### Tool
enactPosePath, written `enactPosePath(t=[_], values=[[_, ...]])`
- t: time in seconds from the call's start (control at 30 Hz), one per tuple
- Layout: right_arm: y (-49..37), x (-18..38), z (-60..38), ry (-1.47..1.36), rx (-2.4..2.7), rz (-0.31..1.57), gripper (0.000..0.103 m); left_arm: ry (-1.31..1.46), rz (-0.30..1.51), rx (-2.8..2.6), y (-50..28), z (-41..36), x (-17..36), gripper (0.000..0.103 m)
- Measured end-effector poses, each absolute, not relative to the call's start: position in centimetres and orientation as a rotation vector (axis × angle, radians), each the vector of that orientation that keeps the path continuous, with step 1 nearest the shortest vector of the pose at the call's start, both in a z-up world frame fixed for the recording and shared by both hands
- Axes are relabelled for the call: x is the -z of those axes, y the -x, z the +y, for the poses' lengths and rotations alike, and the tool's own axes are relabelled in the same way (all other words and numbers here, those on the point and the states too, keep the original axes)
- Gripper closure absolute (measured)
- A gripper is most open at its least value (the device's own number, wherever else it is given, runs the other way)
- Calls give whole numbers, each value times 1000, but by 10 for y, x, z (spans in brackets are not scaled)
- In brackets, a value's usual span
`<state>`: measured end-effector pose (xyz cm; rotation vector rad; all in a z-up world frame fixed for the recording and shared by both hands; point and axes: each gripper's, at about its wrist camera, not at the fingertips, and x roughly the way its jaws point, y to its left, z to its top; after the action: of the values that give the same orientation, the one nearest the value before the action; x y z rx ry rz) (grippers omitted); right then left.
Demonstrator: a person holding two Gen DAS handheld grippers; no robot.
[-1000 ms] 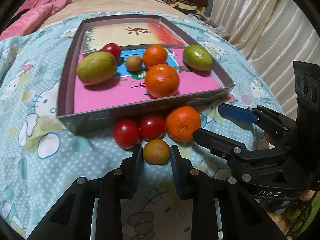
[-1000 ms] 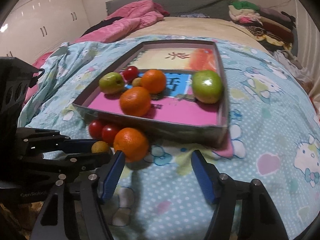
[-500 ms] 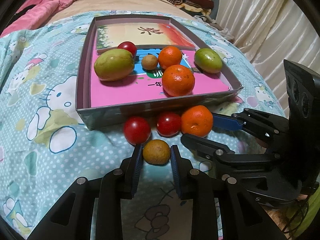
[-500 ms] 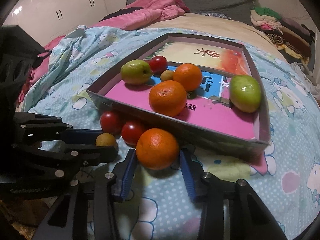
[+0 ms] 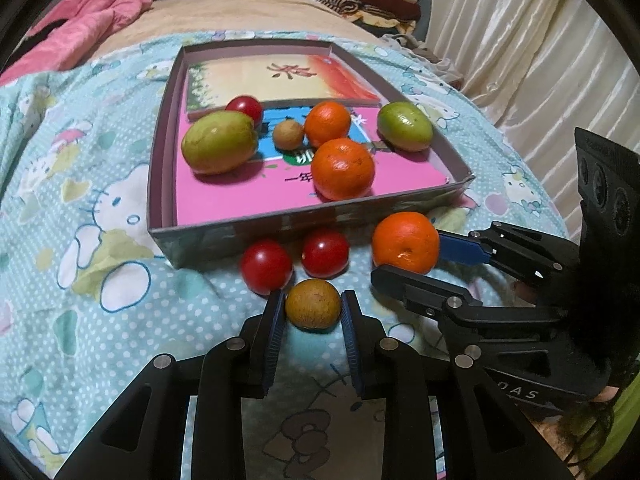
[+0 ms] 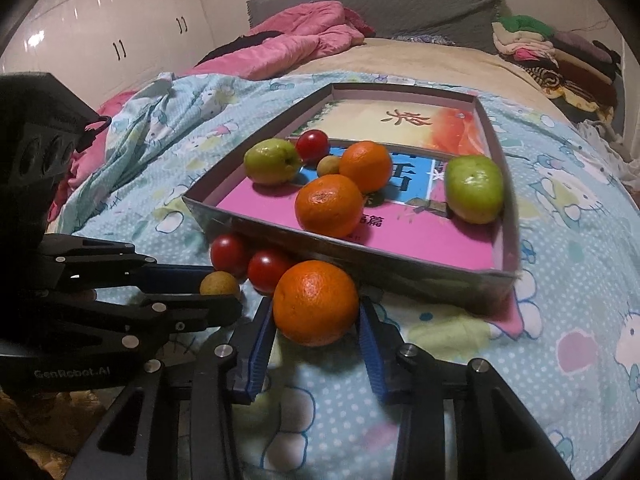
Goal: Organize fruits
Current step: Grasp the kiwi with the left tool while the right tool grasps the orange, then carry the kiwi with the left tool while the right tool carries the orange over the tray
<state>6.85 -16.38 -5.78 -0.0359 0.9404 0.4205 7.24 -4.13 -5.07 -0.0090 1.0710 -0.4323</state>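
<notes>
On the bedspread, just before the shallow box [image 5: 240, 236], my left gripper [image 5: 313, 300] is shut on a small brown round fruit [image 5: 313, 304]. To its right an orange [image 6: 316, 302] lies between the blue pads of my right gripper [image 6: 316, 314]; the jaws are closing and both pads touch its sides. Two red tomatoes [image 5: 266, 266] [image 5: 325, 253] rest against the box's front wall. Inside the box lie two green fruits [image 5: 219, 142] [image 5: 405, 126], two oranges [image 5: 343, 168] [image 5: 327, 124], a small brown fruit [image 5: 288, 135] and a tomato [image 5: 245, 107].
The box sits on a light blue cartoon-print bedspread [image 6: 540, 320]. A pink quilt [image 6: 296, 40] lies at the head of the bed and folded clothes [image 6: 540, 44] are stacked at the far right. Curtains [image 5: 520, 60] hang to the right.
The right gripper's jaws came in from wide apart to both sides of the orange. The left gripper has stayed shut on the small brown fruit.
</notes>
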Motion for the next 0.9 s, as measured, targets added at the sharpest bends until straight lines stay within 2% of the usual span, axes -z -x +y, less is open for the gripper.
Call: enactPosePath(t=[0.9], values=[[-61, 23, -179, -36, -382, 838, 62, 34, 976, 386, -69, -24, 5, 74]])
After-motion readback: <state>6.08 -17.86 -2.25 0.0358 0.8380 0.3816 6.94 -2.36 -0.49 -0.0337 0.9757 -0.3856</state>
